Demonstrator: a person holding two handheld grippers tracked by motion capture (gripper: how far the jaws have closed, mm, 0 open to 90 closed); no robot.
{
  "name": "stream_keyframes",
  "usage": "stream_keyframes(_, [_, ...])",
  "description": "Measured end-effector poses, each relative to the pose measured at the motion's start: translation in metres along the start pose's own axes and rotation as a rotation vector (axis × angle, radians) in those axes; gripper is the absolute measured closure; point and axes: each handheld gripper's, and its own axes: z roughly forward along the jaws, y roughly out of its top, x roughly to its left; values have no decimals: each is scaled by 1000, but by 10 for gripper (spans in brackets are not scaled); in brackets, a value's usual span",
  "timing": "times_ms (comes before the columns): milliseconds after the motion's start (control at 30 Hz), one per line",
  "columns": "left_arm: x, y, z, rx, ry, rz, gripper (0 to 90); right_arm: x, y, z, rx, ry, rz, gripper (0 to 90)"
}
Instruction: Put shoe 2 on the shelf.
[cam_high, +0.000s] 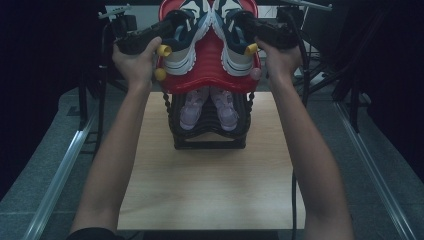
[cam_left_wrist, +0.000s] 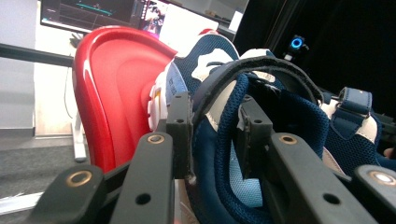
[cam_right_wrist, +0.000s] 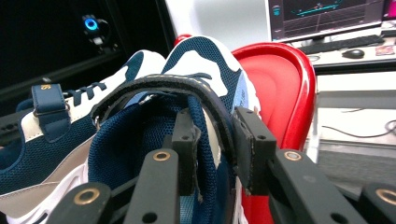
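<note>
- Left claw (cam_high: 167, 31) is clamped on the left navy shoe's (cam_high: 182, 35) collar; right claw (cam_high: 250, 29) likewise grips the right navy shoe (cam_high: 235, 37).
- Both shoes lie on the red shelf (cam_high: 210, 60), seemingly placed; letting go remains.

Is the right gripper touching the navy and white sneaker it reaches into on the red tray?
Touching. In the right gripper view, the right gripper has its black pads clamped on the heel collar of the navy and white sneaker, one pad inside and one outside.
</note>
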Motion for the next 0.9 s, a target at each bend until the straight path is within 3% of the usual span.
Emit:
stream_keyframes(200, [3, -9, 2, 8, 7, 21, 683, 1, -6, 5, 29, -7, -30, 691])
stream_keyframes(333, [3, -12, 2, 12, -15, 28, 602, -3, -9, 8, 35, 43, -12, 643])
stream_keyframes(467, [4, -12, -1, 1, -2, 34, 544, 3, -10, 10, 45, 48, -49, 564])
stream_keyframes(900, [1, -9, -16, -2, -23, 75, 481, 4, -10, -3, 30, 88, -57, 425])
